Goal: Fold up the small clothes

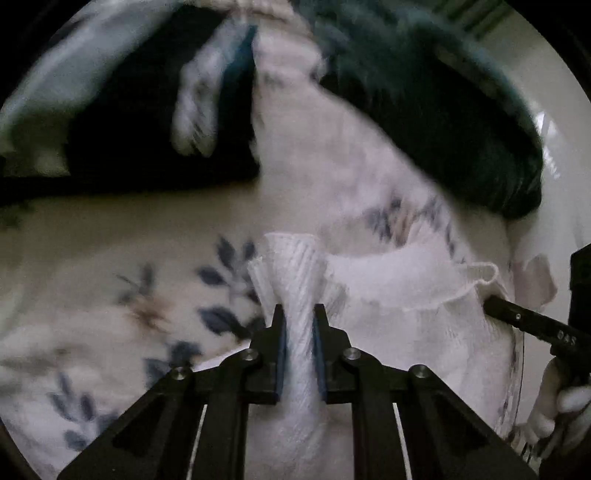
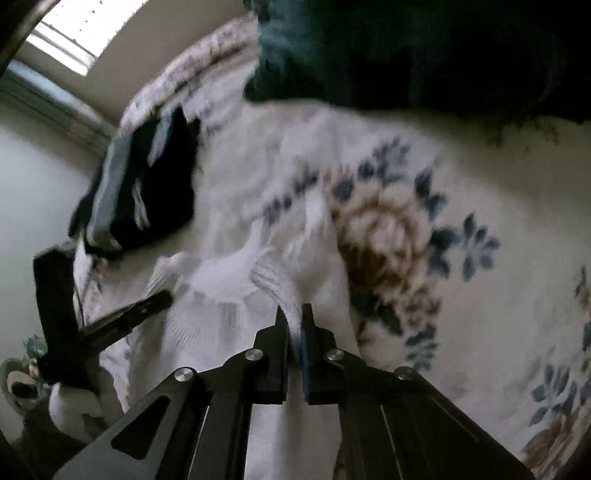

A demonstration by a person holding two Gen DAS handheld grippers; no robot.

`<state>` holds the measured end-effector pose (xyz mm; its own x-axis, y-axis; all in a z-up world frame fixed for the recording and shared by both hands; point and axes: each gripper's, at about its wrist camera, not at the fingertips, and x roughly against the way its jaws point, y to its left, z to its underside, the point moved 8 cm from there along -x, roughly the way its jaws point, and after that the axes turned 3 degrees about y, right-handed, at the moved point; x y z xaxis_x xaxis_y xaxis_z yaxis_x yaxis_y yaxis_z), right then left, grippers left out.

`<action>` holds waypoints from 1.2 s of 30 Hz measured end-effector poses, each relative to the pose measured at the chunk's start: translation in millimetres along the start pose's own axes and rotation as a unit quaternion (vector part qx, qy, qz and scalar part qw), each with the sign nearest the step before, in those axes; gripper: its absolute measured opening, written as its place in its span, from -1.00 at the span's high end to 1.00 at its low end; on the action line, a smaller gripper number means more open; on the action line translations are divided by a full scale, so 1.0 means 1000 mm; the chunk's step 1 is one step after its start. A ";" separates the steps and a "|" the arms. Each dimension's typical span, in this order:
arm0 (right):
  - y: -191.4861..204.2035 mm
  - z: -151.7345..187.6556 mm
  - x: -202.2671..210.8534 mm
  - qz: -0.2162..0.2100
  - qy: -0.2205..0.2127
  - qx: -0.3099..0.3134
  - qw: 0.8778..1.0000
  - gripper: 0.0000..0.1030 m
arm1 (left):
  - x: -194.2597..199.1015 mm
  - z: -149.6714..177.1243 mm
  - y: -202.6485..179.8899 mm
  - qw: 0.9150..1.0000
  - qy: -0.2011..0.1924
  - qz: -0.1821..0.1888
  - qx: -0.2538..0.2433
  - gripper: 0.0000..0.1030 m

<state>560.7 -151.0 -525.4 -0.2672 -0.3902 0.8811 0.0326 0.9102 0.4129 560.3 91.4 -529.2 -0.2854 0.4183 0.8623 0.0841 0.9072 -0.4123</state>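
A small white ribbed garment (image 1: 388,280) is held over a floral bed cover (image 1: 110,295). My left gripper (image 1: 298,314) is shut on a bunched edge of the white garment. My right gripper (image 2: 294,314) is shut on another edge of the same white garment (image 2: 221,306). The right gripper's finger shows at the right of the left wrist view (image 1: 532,321). The left gripper's finger shows at the left of the right wrist view (image 2: 125,314). Both views are blurred.
A dark teal cushion or blanket (image 1: 443,122) lies at the back, also in the right wrist view (image 2: 406,48). A folded dark garment with pale stripes (image 2: 144,184) lies on the floral cover (image 2: 480,221) at the left. A window (image 2: 74,33) is beyond.
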 end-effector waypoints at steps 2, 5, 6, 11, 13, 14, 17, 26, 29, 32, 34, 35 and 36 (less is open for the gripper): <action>-0.006 -0.013 0.010 -0.007 -0.020 -0.011 1.000 0.91 | 0.024 -0.003 0.018 0.999 -0.033 0.000 0.034 0.79; -0.014 -0.028 -0.008 -0.007 -0.011 -0.029 0.999 0.91 | 0.025 -0.003 0.047 0.996 -0.031 0.001 0.079 0.79; -0.017 -0.034 -0.024 -0.004 0.002 -0.036 0.999 0.91 | 0.014 -0.004 0.056 0.996 -0.019 0.001 0.092 0.79; -0.021 -0.040 -0.074 0.032 0.065 -0.026 0.997 0.91 | -0.032 0.002 0.079 0.992 0.054 -0.013 0.111 0.75; -0.020 -0.039 -0.069 0.023 0.078 -0.033 0.996 0.75 | -0.024 0.001 0.073 0.990 0.058 0.022 0.125 0.64; -0.019 -0.036 -0.060 0.018 0.081 -0.035 0.996 0.54 | -0.017 0.003 0.071 0.989 0.059 0.032 0.133 0.54; -0.014 -0.016 -0.019 -0.024 0.062 -0.043 0.997 0.23 | 0.015 0.022 0.062 0.985 0.041 0.078 0.146 0.44; -0.060 0.151 0.016 -0.093 0.128 -0.168 0.973 0.22 | 0.041 0.138 0.058 0.976 0.034 0.084 0.197 0.12; -0.061 0.168 0.000 -0.146 0.132 -0.215 0.956 0.22 | 0.033 0.152 0.051 0.973 0.038 0.105 0.202 0.12; -0.051 0.168 -0.012 -0.169 0.117 -0.224 0.953 0.88 | 0.028 0.154 0.044 0.977 0.034 0.098 0.184 0.12; -0.049 0.162 -0.008 -0.126 0.095 -0.213 0.964 0.87 | 0.027 0.150 0.041 0.982 0.015 0.073 0.171 0.46; -0.050 0.160 -0.001 -0.112 0.081 -0.220 0.966 0.88 | 0.028 0.149 0.041 0.983 0.011 0.068 0.171 0.68; -0.051 0.157 0.011 -0.098 0.065 -0.222 0.968 0.89 | 0.032 0.149 0.041 0.984 0.008 0.059 0.167 0.78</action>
<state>405.0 -179.6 -573.2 -0.1879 -0.5891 0.7859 0.4121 0.6790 0.6075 412.5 134.7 -562.6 -0.2768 0.5232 0.8060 -0.2043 0.7876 -0.5814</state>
